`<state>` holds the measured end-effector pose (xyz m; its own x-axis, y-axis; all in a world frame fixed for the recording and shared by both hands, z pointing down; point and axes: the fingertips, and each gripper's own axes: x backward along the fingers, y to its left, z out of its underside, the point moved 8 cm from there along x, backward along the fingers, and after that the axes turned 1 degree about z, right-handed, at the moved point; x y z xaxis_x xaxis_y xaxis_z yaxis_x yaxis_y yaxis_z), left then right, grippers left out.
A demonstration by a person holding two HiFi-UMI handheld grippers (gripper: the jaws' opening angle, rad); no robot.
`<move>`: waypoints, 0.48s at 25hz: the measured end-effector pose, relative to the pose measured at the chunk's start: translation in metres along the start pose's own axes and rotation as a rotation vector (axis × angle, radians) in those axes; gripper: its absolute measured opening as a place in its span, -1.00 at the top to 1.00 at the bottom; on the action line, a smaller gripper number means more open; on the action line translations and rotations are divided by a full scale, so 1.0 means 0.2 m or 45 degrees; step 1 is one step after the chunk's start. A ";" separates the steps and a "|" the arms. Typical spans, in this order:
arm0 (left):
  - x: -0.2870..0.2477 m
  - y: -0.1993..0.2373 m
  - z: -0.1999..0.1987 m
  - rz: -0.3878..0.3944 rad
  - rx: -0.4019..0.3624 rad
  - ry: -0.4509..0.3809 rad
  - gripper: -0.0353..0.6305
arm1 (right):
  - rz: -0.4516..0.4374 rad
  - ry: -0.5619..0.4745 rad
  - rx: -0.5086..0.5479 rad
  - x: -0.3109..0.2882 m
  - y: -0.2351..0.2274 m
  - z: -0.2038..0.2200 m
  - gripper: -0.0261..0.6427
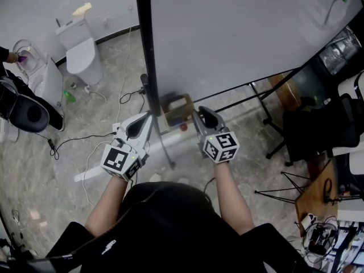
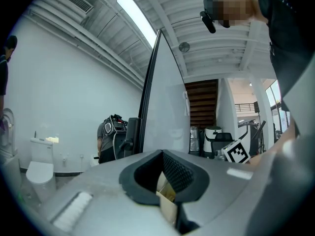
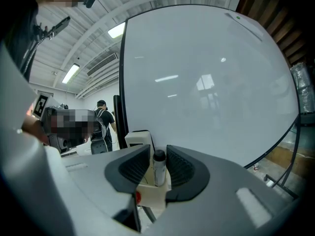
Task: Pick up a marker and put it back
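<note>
- Head view: both grippers are held level at the foot of the whiteboard (image 1: 244, 33). The beige holder (image 1: 176, 110) sits between them. My left gripper (image 1: 145, 120) is at its left side and my right gripper (image 1: 200, 114) at its right. I can't pick out the marker here.
- Left gripper view: the jaws are drawn together at the tips, and the holder's beige wall (image 2: 167, 196) is caught between the pads. I read this as a steadying grip on the holder. No marker shows here.
- Right gripper view: the marker (image 3: 159, 168) stands upright in the holder, long axis vertical and dark cap up, directly between my jaws. The jaws are partly open. The pads flank the barrel closely, with a thin gap showing on the left.
- Judgement: the marker rests in the holder, not in my grip. The right gripper is the nearer one. It needs only to close to lift the marker, or to draw straight back to leave it.
</note>
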<state>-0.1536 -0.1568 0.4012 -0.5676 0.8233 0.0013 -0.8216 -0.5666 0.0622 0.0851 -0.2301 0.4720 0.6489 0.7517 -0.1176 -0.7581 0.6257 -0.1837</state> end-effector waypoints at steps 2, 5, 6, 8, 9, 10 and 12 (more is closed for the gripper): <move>0.00 -0.01 0.00 0.015 -0.014 0.004 0.89 | 0.009 -0.007 0.002 0.02 0.00 -0.01 0.59; -0.01 -0.03 0.00 0.031 -0.007 0.000 0.89 | 0.025 -0.014 0.003 0.06 0.00 -0.02 0.59; -0.02 -0.04 0.00 0.033 0.003 -0.004 0.89 | 0.031 -0.017 0.003 0.07 0.00 -0.02 0.59; -0.02 -0.06 -0.01 0.039 0.024 -0.011 0.89 | 0.045 -0.026 0.003 0.10 0.00 -0.02 0.59; -0.03 -0.07 -0.01 0.045 0.027 -0.012 0.89 | 0.053 -0.032 0.004 0.12 0.00 -0.03 0.59; -0.03 -0.07 -0.01 0.055 0.022 -0.010 0.89 | 0.061 -0.040 0.004 0.13 0.00 -0.03 0.59; -0.04 -0.08 0.00 0.079 -0.004 0.000 0.89 | 0.074 -0.056 0.005 0.16 -0.01 -0.04 0.59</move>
<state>-0.1357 -0.1534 0.4005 -0.6176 0.7864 0.0053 -0.7849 -0.6168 0.0585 0.1078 -0.2081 0.4597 0.6002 0.7953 -0.0852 -0.7949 0.5812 -0.1742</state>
